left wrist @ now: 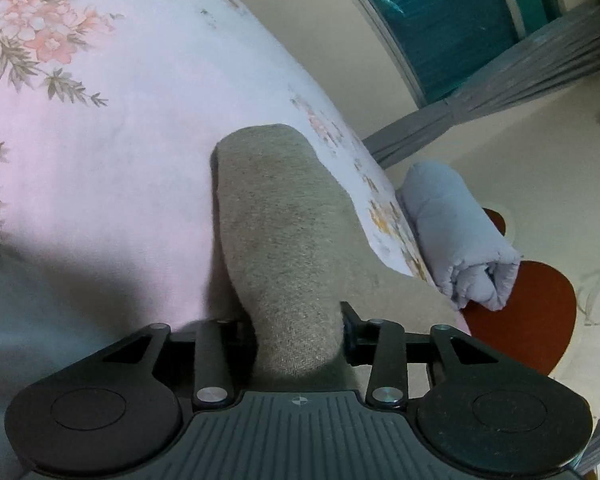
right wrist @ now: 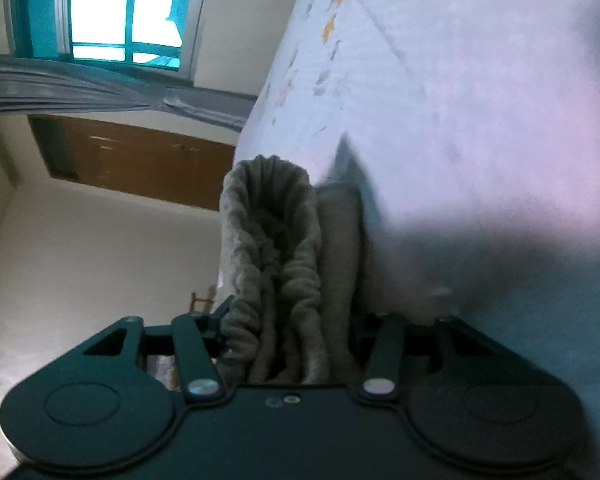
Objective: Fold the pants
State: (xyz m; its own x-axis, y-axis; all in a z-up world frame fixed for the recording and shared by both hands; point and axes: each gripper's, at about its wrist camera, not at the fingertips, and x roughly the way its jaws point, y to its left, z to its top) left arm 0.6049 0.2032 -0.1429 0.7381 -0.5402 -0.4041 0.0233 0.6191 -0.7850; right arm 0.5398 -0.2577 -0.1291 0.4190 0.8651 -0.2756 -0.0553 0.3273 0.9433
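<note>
The pants (left wrist: 276, 208) are a grey-beige knit. In the left wrist view a smooth folded part of them runs forward from between the jaws over the pink floral bed sheet (left wrist: 100, 140). My left gripper (left wrist: 296, 332) is shut on this cloth, which fills the gap and hides most of both pads. In the right wrist view a bunched, gathered edge of the pants (right wrist: 272, 240) stands up between the fingers. My right gripper (right wrist: 288, 336) is shut on it, at the edge of the bed sheet (right wrist: 460, 120).
A rolled pale blue blanket (left wrist: 456, 236) lies on a red-brown stool (left wrist: 532, 312) beside the bed. Beyond it are a teal-framed window (left wrist: 440, 20) and a grey curtain (left wrist: 540, 60). A brown wooden door (right wrist: 140, 156) shows in the right wrist view.
</note>
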